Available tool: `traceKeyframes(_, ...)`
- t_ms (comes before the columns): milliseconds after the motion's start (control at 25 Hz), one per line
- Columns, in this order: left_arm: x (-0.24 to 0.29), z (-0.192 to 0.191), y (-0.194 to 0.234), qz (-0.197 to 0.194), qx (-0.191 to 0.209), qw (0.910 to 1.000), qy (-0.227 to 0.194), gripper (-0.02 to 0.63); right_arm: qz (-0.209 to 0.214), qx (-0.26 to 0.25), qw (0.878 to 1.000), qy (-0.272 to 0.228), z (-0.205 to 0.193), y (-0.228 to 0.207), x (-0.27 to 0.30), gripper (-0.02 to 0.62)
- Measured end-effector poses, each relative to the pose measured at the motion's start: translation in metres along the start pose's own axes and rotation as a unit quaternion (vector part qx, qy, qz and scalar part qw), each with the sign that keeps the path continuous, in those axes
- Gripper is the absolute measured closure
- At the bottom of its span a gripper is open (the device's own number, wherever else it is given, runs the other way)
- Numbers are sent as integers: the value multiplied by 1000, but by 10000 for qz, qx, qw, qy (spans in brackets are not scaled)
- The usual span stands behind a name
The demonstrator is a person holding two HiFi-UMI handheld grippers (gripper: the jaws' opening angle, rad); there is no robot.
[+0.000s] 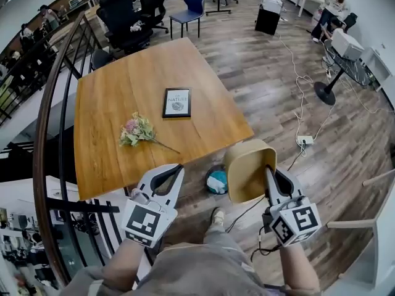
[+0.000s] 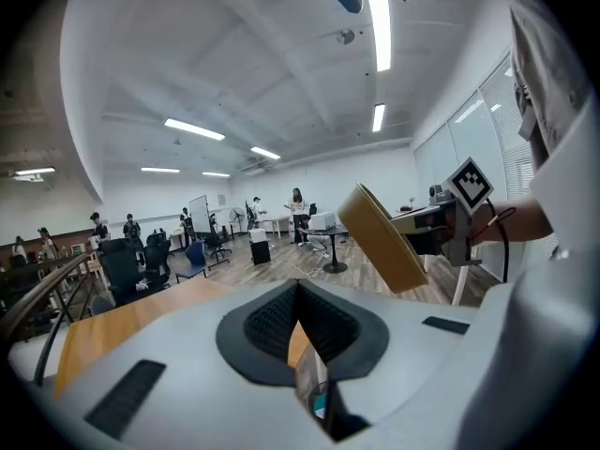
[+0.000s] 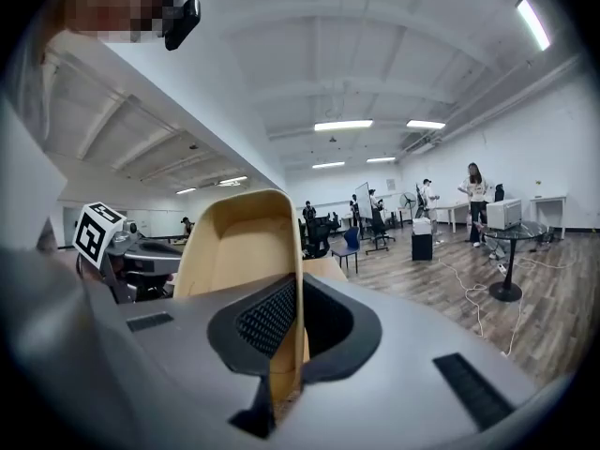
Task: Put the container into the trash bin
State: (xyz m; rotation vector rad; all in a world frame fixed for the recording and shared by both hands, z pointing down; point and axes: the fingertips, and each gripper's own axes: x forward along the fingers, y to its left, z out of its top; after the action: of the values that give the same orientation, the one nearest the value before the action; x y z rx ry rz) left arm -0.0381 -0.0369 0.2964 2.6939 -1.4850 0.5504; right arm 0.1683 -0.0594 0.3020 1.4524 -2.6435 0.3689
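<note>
Wood flooring is seen beyond a tabletop [image 1: 142, 79]. The left gripper [image 1: 178, 169] is held with jaws closed, empty. Near the trash bin [image 1: 216, 181], the tan container [image 1: 247, 168] is clamped by its rim in the right gripper [image 1: 270, 172].

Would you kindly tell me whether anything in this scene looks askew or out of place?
The tan moulded-fibre container is held up on edge, clamped by its rim in the right gripper, not yet in the small round trash bin on the floor. A small flower bouquet lies loose on the wooden table.
</note>
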Motion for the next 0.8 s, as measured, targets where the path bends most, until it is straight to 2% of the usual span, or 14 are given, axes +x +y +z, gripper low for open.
traceKeyframes(360, 91, -61, -31, -174, -157, 9949, 983, 591, 48, 632, 9926, 1038, -97, -76, 47, 560)
traceKeyframes(600, 126, -104, -41, -388, -313, 9839, 1716, 592, -51, 1026, 9801, 1697, -157, -111, 71, 560)
traceKeyframes(800, 155, -151, -37, -617, -475, 9744, 2109, 592, -270, 1304, 9678, 2136, -209, -126, 101, 560)
